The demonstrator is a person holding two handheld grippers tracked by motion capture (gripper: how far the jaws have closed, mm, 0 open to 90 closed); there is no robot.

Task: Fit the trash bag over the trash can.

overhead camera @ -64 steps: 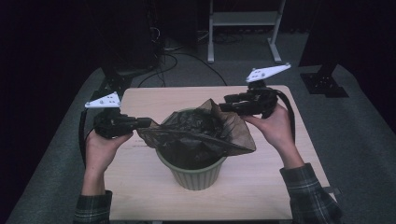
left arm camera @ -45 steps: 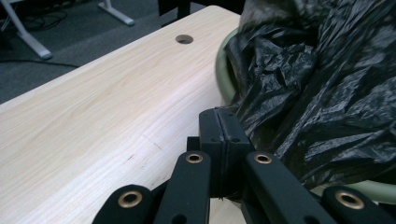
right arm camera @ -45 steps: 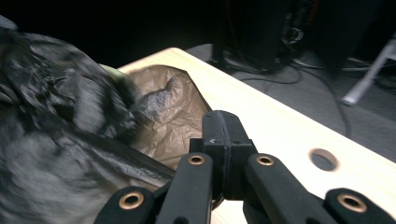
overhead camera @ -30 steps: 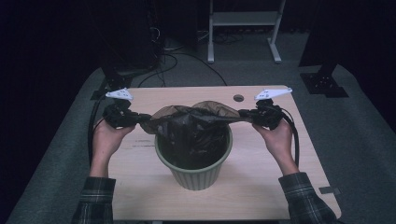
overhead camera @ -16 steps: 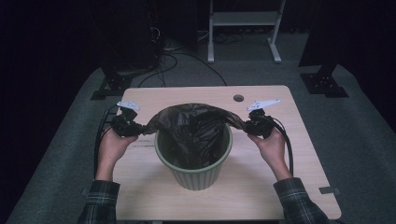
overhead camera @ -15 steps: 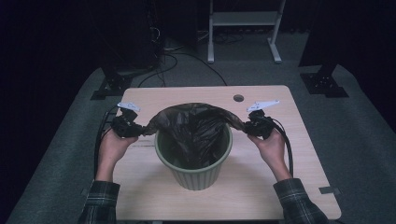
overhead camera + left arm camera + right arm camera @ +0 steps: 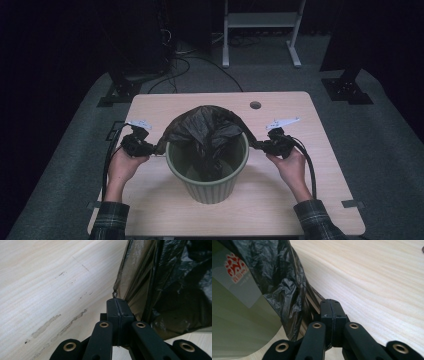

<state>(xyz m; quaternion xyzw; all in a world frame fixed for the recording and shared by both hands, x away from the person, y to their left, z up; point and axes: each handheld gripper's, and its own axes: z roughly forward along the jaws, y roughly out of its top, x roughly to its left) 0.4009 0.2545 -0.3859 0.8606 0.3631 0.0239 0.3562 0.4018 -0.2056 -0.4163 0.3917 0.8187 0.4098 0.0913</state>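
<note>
A green ribbed bin [image 7: 210, 175] stands mid-table with a black bin bag [image 7: 205, 130] draped over its far rim and hanging inside. My left gripper [image 7: 159, 147] sits left of the rim, shut on the bag's edge. My right gripper [image 7: 254, 145] mirrors it on the right side, also shut on the edge. In the left gripper view the jaws [image 7: 117, 302] meet with a pinch of film, and the bag [image 7: 170, 290] stretches away to the right. In the right gripper view the jaws [image 7: 330, 303] clamp film beside the bin wall [image 7: 237, 315], the bag [image 7: 274, 272] running up its side.
The pale wooden table [image 7: 300, 200] has a small round hole [image 7: 255, 105] near its far edge. Behind it on the grey floor stand a white frame [image 7: 260, 20], two black stand bases [image 7: 120, 92] [image 7: 347, 90] and loose cables [image 7: 200, 62].
Both hands have come down with the bag's edges, from above the bin's mouth to beside its rim. The bag now sits lower, pulled over the rim.
</note>
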